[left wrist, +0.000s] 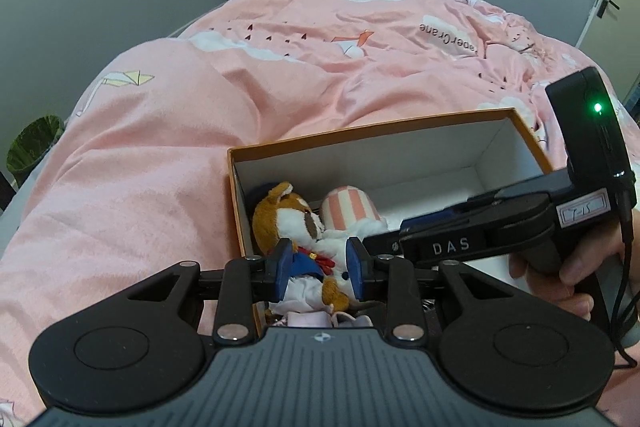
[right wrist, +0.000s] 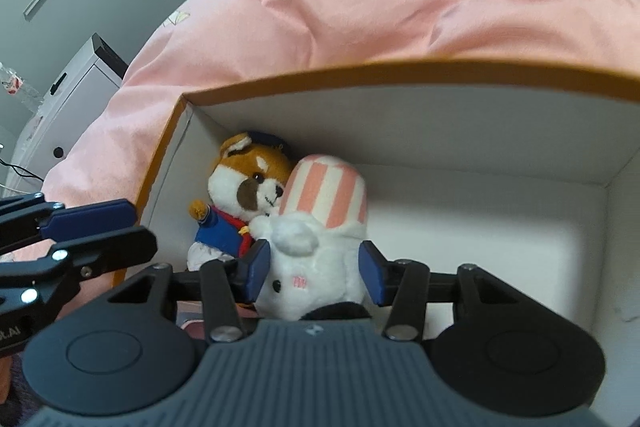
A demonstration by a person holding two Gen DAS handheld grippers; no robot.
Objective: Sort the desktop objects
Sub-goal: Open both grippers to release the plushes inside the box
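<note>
An orange-rimmed cardboard box (left wrist: 372, 125) (right wrist: 400, 71) with a white inside lies on the pink duvet. In its left end lie a brown fox plush in a blue outfit (left wrist: 288, 211) (right wrist: 248, 183) and a white plush with a pink-striped hat (left wrist: 352, 207) (right wrist: 320, 195). My right gripper (right wrist: 314, 271) reaches down into the box, its blue pads pressing both sides of the white plush's body. My left gripper (left wrist: 318, 265) (right wrist: 96, 231) hovers above the box's left edge with a narrow gap and nothing in it. The fox shows far below, through that gap.
The pink duvet (left wrist: 200, 131) covers the bed around the box. A green bin (left wrist: 34, 147) stands on the floor at the left and a white cabinet (right wrist: 68, 95) beside the bed. A person's hand (left wrist: 576, 267) holds the right gripper's handle. The box's right half is bare.
</note>
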